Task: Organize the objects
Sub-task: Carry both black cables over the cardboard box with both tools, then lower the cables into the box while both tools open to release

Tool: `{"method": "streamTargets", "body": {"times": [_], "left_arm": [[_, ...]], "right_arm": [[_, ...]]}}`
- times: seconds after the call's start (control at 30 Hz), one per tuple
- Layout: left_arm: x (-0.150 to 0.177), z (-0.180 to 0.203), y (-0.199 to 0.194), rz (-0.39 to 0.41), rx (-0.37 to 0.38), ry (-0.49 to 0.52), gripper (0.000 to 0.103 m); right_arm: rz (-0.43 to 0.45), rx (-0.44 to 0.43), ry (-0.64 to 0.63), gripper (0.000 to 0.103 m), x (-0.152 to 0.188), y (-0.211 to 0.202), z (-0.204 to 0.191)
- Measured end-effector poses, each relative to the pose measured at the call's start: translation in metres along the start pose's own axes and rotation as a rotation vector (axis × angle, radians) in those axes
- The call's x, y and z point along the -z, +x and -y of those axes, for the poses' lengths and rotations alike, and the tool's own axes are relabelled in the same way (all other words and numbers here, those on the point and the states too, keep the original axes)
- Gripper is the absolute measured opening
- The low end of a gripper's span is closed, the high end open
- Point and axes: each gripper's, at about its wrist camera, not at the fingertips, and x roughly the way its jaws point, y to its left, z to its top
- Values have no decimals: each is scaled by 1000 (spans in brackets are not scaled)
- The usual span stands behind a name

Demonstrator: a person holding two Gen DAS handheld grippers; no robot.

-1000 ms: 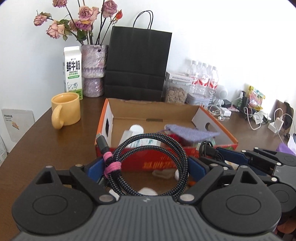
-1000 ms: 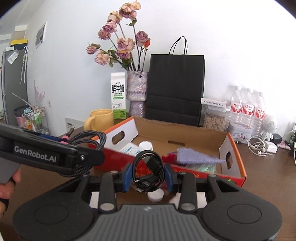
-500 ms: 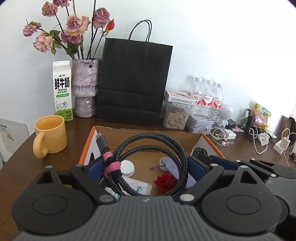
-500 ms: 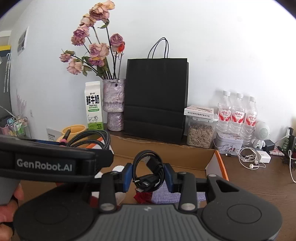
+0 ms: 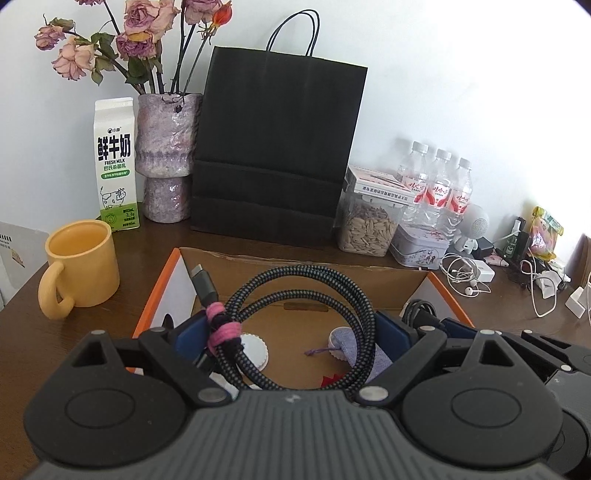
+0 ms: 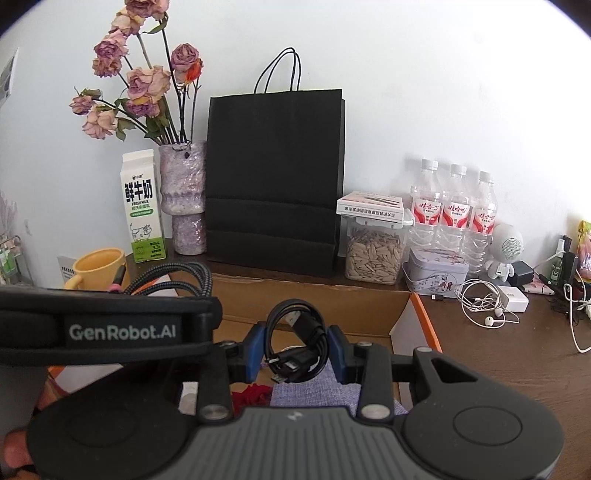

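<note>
Fingers of the left gripper [image 5: 295, 332] are closed on a braided cable coil [image 5: 295, 317], those of the right gripper [image 6: 296, 349] on a black cable coil [image 6: 295, 341]; both should be lowered into the cardboard box [image 5: 369, 291] before being released.

The black left gripper body [image 6: 107, 328] blocks most of the yellow ceramic mug [image 6: 96, 266] and the orange-edged cardboard box's [image 6: 413, 325] left side. A lilac woven cloth [image 5: 373, 354] lies partly hidden behind the coiled braided cable [image 5: 295, 325]. The top roses of the dried bouquet [image 5: 140, 33] are cut off by the frame edge.
</note>
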Motion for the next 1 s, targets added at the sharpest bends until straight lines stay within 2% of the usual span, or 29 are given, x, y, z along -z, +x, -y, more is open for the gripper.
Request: {"method": "streamTargets", "body": {"times": [0.13, 0.17, 0.2, 0.23, 0.3, 0.6, 1.0], "left_arm": [[-1, -3, 7, 19, -15, -21, 95], [0, -5, 8, 24, -24, -33, 97], [0, -7, 8, 21, -28, -43, 100], [0, -8, 9, 17, -28, -52, 103], [-1, -9, 10, 7, -37, -56, 103], [2, -7, 10, -2, -38, -34, 103], [5, -3, 0, 16, -38, -1, 103]], "right_arm": [[-22, 8, -2, 37, 3, 6, 0], [-28, 18, -4, 40, 3, 7, 0], [-37, 32, -3, 59, 4, 8, 0], [-37, 40, 3, 84, 4, 9, 1], [-28, 33, 14, 99, 5, 8, 4], [-39, 7, 30, 103, 5, 8, 7], [-21, -8, 20, 103, 8, -1, 5]]}}
